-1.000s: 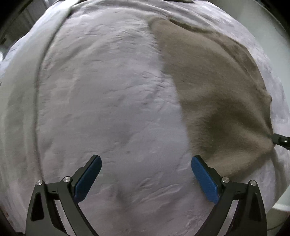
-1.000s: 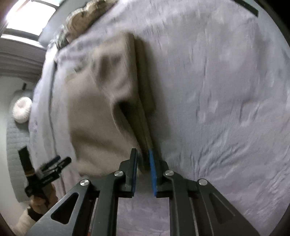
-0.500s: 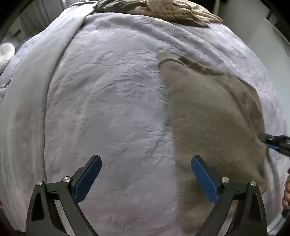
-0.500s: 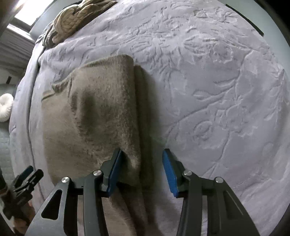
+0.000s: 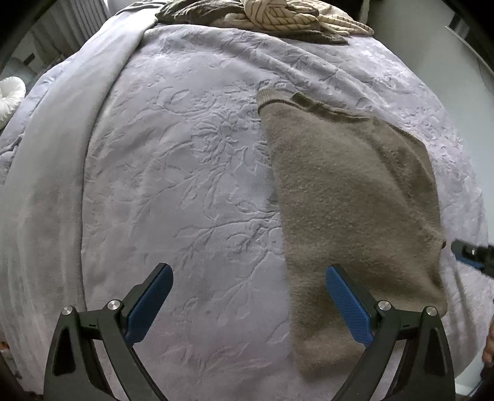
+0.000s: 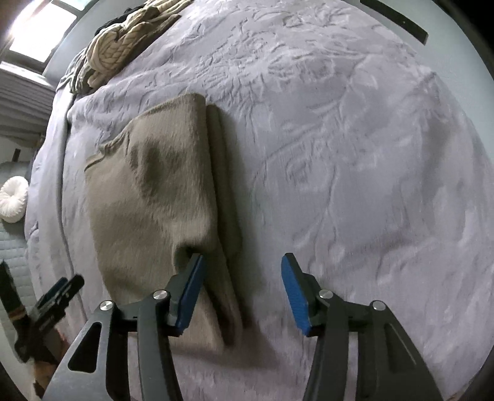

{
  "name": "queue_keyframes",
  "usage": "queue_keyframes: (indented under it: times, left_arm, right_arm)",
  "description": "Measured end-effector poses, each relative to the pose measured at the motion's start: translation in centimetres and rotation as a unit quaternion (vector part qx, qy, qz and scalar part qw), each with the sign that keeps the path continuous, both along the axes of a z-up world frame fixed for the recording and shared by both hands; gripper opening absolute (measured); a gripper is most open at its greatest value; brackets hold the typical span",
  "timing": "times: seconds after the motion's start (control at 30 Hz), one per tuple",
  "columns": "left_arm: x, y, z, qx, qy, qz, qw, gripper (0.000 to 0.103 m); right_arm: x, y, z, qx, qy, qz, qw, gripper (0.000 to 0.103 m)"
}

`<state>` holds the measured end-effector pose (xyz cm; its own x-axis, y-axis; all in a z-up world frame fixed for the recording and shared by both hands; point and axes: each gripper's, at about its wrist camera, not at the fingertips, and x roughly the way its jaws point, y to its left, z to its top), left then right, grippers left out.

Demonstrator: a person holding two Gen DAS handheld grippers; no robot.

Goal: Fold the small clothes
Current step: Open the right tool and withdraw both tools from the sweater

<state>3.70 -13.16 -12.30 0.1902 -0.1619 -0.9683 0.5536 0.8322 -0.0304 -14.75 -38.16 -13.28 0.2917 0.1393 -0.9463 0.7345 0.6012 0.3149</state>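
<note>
Over on the far left a round white cushion (image 6: 13, 199) sits off the bed, beyond the plain grey border of the lavender bedspread (image 5: 173, 172), whose embossed flowers and branches cover almost everything in sight. Nearer the middle, the left gripper (image 5: 248, 303) hangs above the spread with its blue-padded jaws spread wide and nothing between them; its right finger reaches over the near left edge of the brown knit garment (image 5: 349, 216). That garment lies flat on the right half of the bed as the left wrist camera sees it, folded lengthwise, its ribbed collar end pointing toward the far side. At the head of the bed a heap of striped cream and dark clothes (image 5: 271, 15) is piled up, well apart from the brown piece. Further right, the right gripper (image 6: 242, 291) is open too, holding nothing. Its left finger (image 6: 190, 293) sits right at the folded long edge of the garment; the picture is blurred there, so I cannot say whether it touches the cloth. Its other finger is over bare bedspread.
</note>
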Motion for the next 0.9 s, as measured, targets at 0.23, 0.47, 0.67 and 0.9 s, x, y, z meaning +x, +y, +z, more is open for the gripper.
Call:
queue_keyframes:
  times: [0.23, 0.47, 0.67, 0.9]
  left_arm:
    - [-0.6, -0.1, 0.4, 0.004, 0.012, 0.004, 0.9999, 0.1]
    - [-1.0, -0.3, 0.4, 0.016, 0.011, -0.003, 0.9998, 0.1]
    - [-1.2, -0.5, 0.4, 0.023, 0.01, -0.007, 0.9997, 0.1]
    - [-1.4, -1.0, 0.1, 0.024, 0.013, -0.005, 0.9996, 0.102]
  right_arm:
    - [-1.5, 1.7, -0.6, 0.027, 0.009, -0.003, 1.0, 0.06]
    - [-1.6, 2.1, -1.1, 0.038, 0.009, -0.003, 0.999, 0.065]
    - [-1.3, 2.0, -1.1, 0.036, 0.004, 0.001, 0.999, 0.071]
    - [-1.3, 1.6, -0.6, 0.037, -0.008, 0.007, 0.999, 0.083]
